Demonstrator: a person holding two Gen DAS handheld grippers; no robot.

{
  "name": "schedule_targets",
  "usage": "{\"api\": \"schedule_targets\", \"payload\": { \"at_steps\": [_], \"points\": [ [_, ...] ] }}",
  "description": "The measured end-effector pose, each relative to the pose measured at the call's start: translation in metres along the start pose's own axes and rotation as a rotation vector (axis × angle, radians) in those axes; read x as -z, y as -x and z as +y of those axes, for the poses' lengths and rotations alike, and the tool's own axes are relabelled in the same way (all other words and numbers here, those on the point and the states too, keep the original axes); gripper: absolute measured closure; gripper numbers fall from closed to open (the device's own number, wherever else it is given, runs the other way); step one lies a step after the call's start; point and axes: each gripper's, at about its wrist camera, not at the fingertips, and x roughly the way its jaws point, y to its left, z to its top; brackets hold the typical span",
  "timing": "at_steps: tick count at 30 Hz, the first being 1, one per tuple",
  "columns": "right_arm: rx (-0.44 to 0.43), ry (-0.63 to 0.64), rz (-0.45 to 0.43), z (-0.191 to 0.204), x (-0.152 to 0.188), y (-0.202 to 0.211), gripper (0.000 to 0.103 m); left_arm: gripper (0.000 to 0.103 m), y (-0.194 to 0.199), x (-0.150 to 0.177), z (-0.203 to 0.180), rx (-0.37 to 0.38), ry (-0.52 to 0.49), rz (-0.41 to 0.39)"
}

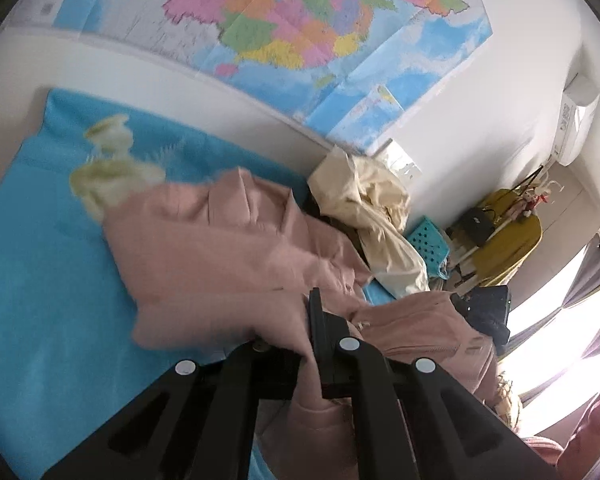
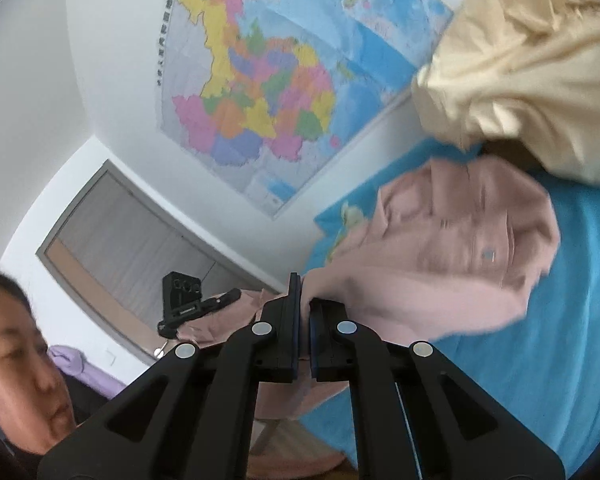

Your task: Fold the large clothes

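Observation:
A large pink garment [image 1: 220, 248] lies partly spread on the blue bed cover [image 1: 40, 280], with its near edge lifted. My left gripper [image 1: 306, 320] is shut on a fold of that pink cloth, which drapes over and between its black fingers. In the right wrist view the same pink garment [image 2: 452, 256] hangs from my right gripper [image 2: 305, 300], whose jaws are shut on another part of its edge. The left gripper [image 2: 220, 300] shows to the left there, holding pink cloth too.
A cream garment [image 1: 364, 200] is heaped at the bed's far corner by the wall, also at upper right as the cream heap [image 2: 532, 80]. A wall map [image 1: 300, 32] hangs behind. A teal basket [image 1: 428, 244], a yellow rack [image 1: 508, 236] and a person [image 2: 16, 360] are nearby.

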Motion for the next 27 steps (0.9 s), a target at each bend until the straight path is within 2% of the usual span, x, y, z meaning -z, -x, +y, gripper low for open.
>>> {"api": "schedule_targets", "payload": {
  "at_steps": [10,15,19,21,22,23,25,27],
  "points": [
    [0.072,-0.088,-0.033,-0.050,-0.077,-0.033,0.099,0.098,-0.047,-0.089,0.017,-0.064,0.017,0.047],
    [0.173,-0.183,-0.039,-0.091,-0.097,-0.054,0.099,0.098,-0.090,-0.121,0.046,-0.128,0.070,0.093],
    [0.291,-0.237,0.010,-0.126,-0.106,-0.079,0.098,0.098,-0.132,-0.133,0.079,-0.210,0.126,0.157],
    [0.344,-0.282,0.040,-0.141,-0.106,-0.090,0.088,0.096,-0.154,-0.134,0.098,-0.259,0.163,0.197],
    [0.375,-0.297,0.060,-0.148,-0.105,-0.095,0.070,0.089,-0.160,-0.133,0.102,-0.269,0.161,0.214],
    [0.398,-0.289,0.066,-0.149,-0.105,-0.097,0.061,0.082,-0.165,-0.132,0.107,-0.276,0.168,0.232],
    [0.434,-0.208,0.064,-0.138,-0.104,-0.096,0.041,0.075,-0.166,-0.128,0.110,-0.273,0.166,0.249],
    [0.455,-0.088,0.062,-0.114,-0.101,-0.089,0.037,0.071,-0.157,-0.124,0.106,-0.250,0.137,0.231]
  ]
}}
